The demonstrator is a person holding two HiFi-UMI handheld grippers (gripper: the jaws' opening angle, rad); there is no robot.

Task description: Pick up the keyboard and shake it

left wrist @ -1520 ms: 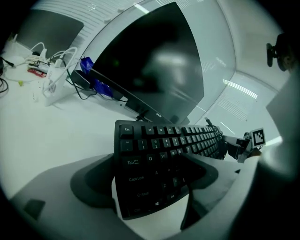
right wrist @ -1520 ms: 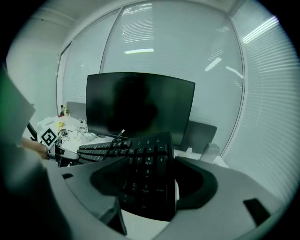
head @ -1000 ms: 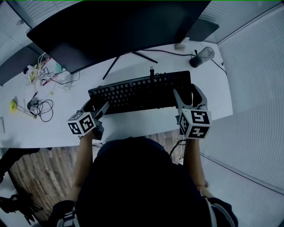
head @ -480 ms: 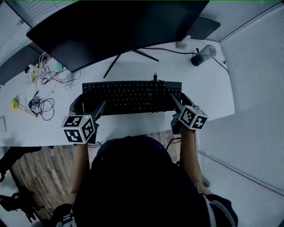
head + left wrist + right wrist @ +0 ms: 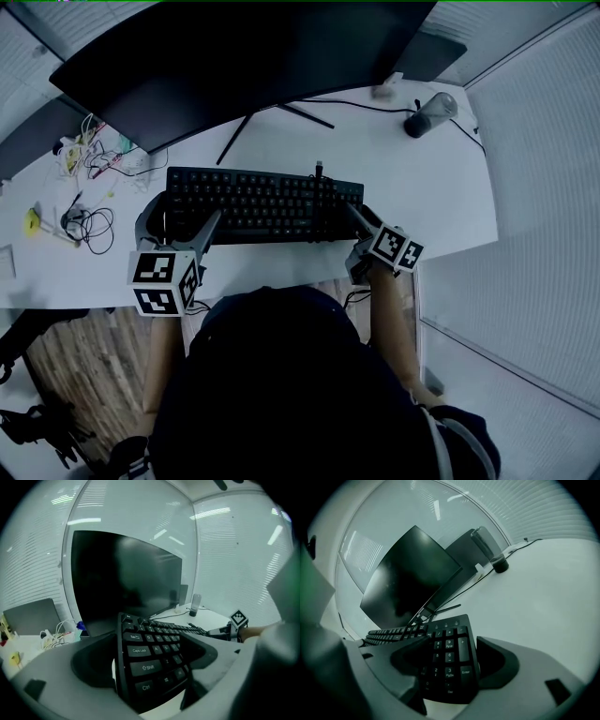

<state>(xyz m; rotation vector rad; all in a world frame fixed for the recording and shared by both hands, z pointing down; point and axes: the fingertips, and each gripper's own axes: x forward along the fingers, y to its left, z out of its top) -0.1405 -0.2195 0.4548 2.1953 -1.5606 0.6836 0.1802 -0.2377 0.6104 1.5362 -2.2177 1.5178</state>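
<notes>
Head view: a dark monitor (image 5: 244, 56) stands on the white desk (image 5: 394, 178), beyond both grippers. A tangle of cables (image 5: 86, 225) lies out past the left gripper (image 5: 178, 223), and a dark tumbler (image 5: 427, 114) sits well ahead of the right gripper (image 5: 364, 220). The black keyboard (image 5: 262, 202) spans between the two.

Left gripper view: the jaws clamp the keyboard's Shift-and-Ctrl end, with the monitor close ahead.

Right gripper view: the jaws grip the number-pad end, with the tumbler far ahead.

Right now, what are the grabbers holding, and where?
The keyboard, by its two ends: left gripper on the Shift-key end, right gripper on the number-pad end.
</notes>
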